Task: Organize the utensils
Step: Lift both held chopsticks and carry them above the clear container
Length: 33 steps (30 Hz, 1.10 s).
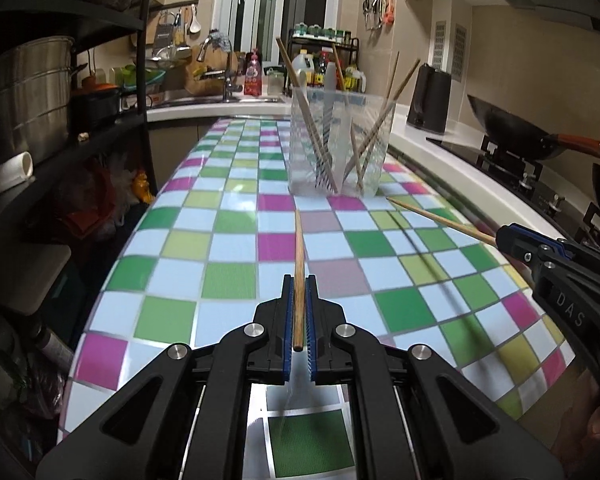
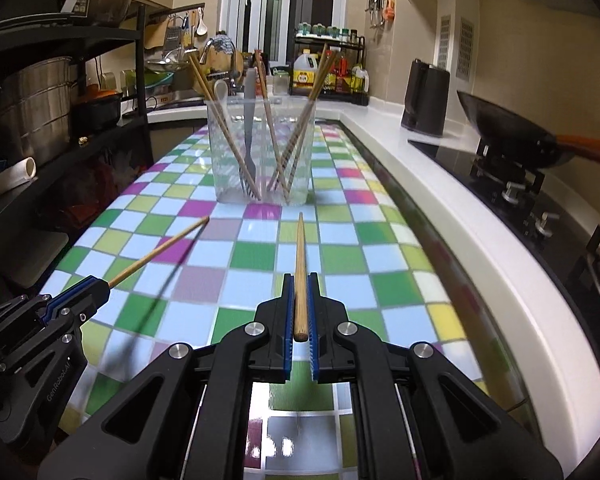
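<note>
Left wrist view, left to right: my left gripper [image 1: 299,300], at lower centre, has its jaws closed on a chopstick [image 1: 298,256] pointing toward the clear container [image 1: 339,140] at upper centre, which stands on the checkered tabletop [image 1: 172,248] and holds more chopsticks and cutlery. At the right edge my right gripper [image 1: 503,236] is clamped on a second chopstick [image 1: 439,220]. A wok [image 1: 515,128] sits at the far right.

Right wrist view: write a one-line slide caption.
Both grippers, right and left, each clamp one chopstick above the checkered table, facing the clear utensil holder.
</note>
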### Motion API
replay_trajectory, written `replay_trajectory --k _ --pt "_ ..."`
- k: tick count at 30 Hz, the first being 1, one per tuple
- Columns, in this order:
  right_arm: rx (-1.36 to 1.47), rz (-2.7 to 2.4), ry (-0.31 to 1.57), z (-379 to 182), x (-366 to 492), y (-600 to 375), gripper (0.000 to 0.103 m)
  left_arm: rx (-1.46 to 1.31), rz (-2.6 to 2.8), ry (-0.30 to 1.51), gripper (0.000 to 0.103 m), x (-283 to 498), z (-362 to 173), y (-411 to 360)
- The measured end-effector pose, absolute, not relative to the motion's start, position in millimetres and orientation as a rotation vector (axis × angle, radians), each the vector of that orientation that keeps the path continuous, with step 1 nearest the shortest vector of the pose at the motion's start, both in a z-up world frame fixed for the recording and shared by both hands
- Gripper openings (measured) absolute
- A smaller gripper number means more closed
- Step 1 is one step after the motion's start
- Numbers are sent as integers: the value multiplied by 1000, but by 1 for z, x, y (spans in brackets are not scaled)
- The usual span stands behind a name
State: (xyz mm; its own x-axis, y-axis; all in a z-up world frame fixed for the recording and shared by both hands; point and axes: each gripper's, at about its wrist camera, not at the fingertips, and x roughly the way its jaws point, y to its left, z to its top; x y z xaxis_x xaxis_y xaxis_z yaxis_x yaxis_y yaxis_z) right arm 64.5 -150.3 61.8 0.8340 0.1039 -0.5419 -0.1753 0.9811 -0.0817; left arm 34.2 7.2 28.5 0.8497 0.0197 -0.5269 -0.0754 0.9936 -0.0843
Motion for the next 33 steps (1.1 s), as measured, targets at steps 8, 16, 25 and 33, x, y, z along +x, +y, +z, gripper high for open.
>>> replay_trajectory --k 8,16,25,33 --pt "-133 144 512 101 55 -157 6 -119 64 481 5 29 50 22" --pt "-118 158 467 129 47 -167 6 -119 54 445 6 27 67 23" --pt "-81 187 435 157 54 -174 6 -106 14 393 5 32 105 26" --pt "-71 224 436 169 69 -168 6 -105 -12 380 6 48 128 37"
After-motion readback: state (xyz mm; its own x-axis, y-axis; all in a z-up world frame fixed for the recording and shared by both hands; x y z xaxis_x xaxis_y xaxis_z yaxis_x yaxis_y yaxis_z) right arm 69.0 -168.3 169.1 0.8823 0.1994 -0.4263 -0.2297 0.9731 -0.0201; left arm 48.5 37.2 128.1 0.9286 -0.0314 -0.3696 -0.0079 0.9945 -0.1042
